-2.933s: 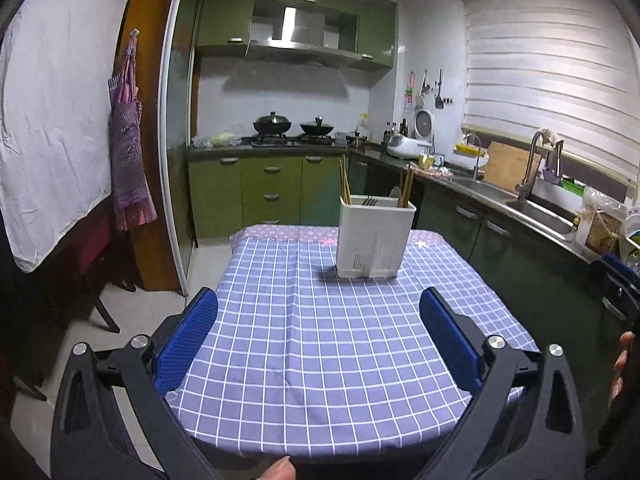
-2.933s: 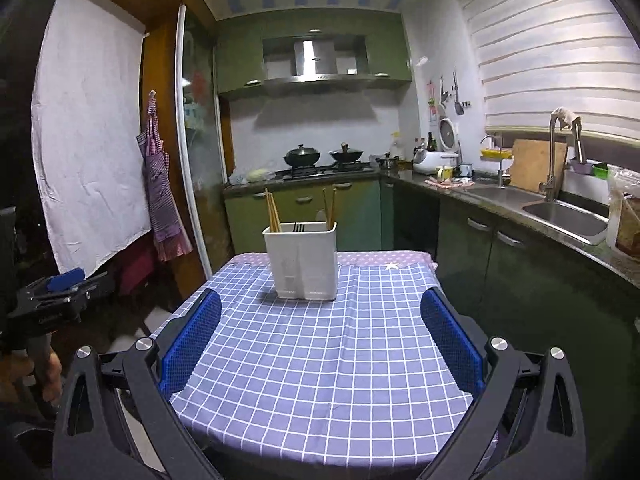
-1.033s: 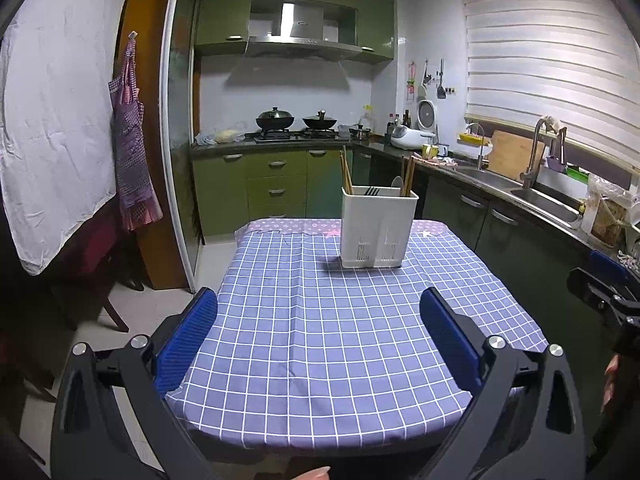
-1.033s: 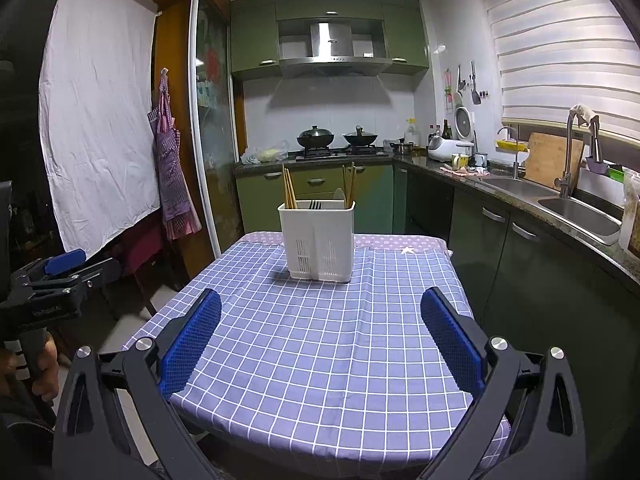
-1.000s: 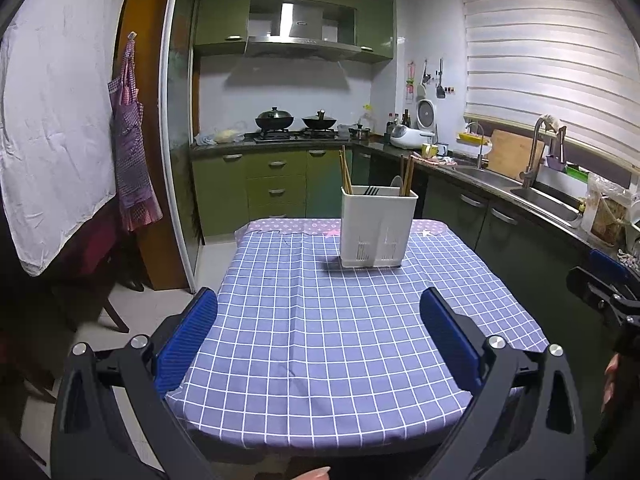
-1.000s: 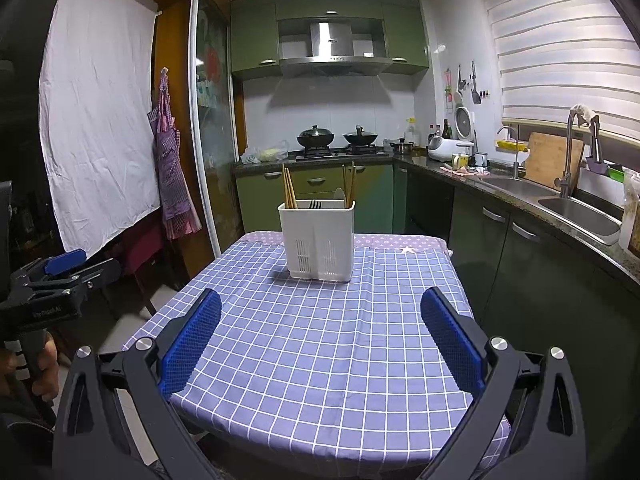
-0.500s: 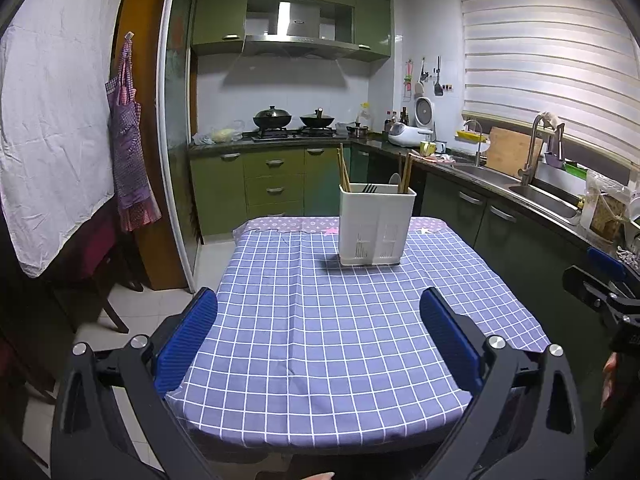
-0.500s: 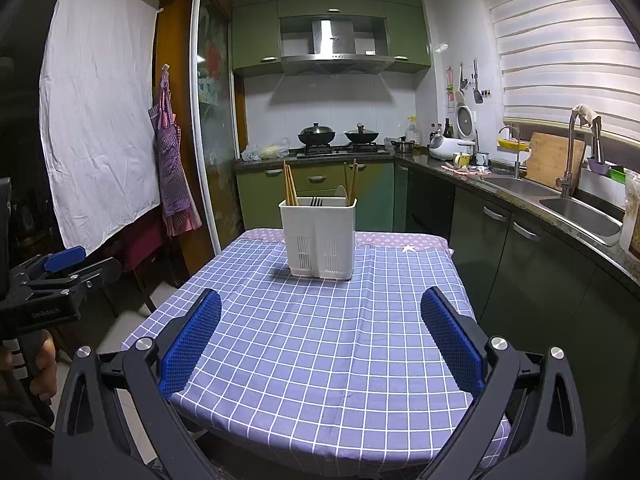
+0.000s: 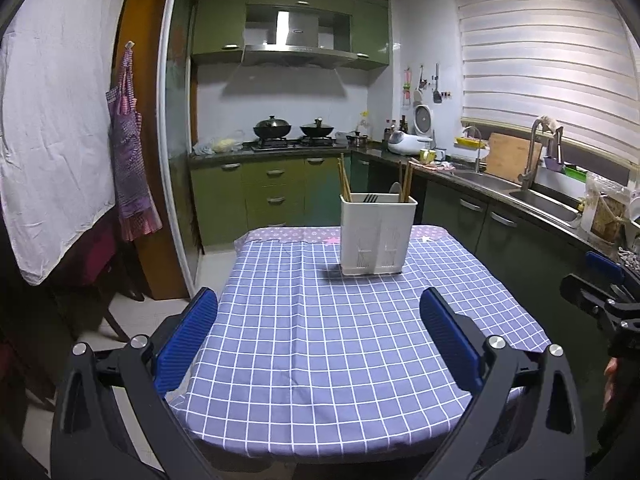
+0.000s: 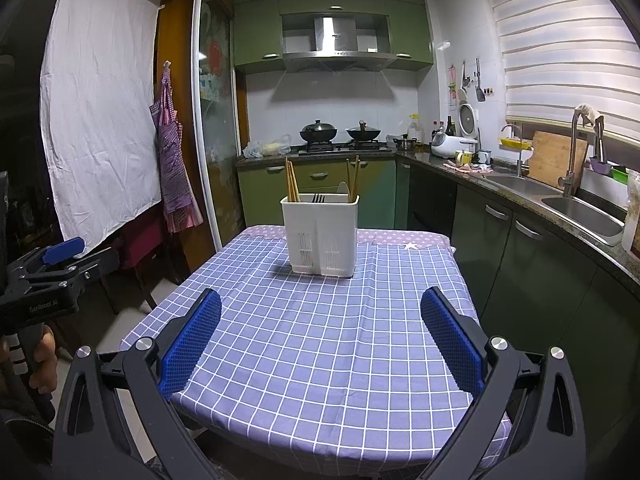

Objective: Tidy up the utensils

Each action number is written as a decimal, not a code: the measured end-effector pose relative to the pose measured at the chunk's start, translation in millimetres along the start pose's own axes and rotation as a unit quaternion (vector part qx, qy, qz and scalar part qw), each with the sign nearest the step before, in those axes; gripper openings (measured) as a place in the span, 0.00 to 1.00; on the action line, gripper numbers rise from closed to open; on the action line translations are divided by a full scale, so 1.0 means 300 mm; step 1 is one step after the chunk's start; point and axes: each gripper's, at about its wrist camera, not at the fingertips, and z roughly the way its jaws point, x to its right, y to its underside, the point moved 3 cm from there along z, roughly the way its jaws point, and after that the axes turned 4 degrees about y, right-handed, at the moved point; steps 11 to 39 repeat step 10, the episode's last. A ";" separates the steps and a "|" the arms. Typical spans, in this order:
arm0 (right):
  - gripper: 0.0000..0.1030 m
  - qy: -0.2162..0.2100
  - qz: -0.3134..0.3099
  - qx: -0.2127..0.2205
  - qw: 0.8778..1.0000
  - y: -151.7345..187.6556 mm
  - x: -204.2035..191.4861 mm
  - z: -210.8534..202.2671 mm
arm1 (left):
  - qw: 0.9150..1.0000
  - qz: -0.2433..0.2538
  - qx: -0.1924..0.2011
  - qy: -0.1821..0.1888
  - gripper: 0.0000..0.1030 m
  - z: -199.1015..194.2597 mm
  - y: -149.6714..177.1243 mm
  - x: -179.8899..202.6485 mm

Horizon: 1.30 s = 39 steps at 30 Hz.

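Observation:
A white utensil holder (image 9: 376,234) stands at the far end of the table with the purple checked cloth (image 9: 340,344); it also shows in the right wrist view (image 10: 320,234). Wooden chopsticks (image 10: 292,186) stand at its left and right ends, with dark fork tines (image 10: 318,198) and a pale spoon between them. My left gripper (image 9: 318,320) is open and empty, held near the table's front edge. My right gripper (image 10: 320,322) is open and empty, also over the near edge. Each gripper shows at the side of the other's view.
Green kitchen cabinets (image 9: 272,196) and a stove with two woks (image 9: 294,128) stand behind the table. A counter with a sink (image 10: 576,204) runs along the right. A chair (image 10: 136,256) and a hanging apron (image 10: 172,168) are at the left.
Both grippers have drawn back and risen slightly from the table, so the holder looks smaller and farther. Both stay open and empty.

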 end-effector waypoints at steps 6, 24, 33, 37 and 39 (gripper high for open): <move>0.96 0.002 0.004 -0.007 1.000 0.000 0.016 0.029 | 0.999 0.015 -0.030 -0.014 0.93 0.057 0.003 0.002; 0.96 0.010 0.009 -0.016 1.000 0.009 0.035 0.061 | 0.999 0.005 -0.050 -0.009 0.93 0.130 0.011 -0.026; 0.96 0.010 0.009 -0.016 1.000 0.009 0.035 0.061 | 0.999 0.005 -0.050 -0.009 0.93 0.130 0.011 -0.026; 0.96 0.010 0.009 -0.016 1.000 0.009 0.035 0.061 | 0.999 0.005 -0.050 -0.009 0.93 0.130 0.011 -0.026; 0.96 0.010 0.009 -0.016 1.000 0.009 0.035 0.061 | 0.999 0.005 -0.050 -0.009 0.93 0.130 0.011 -0.026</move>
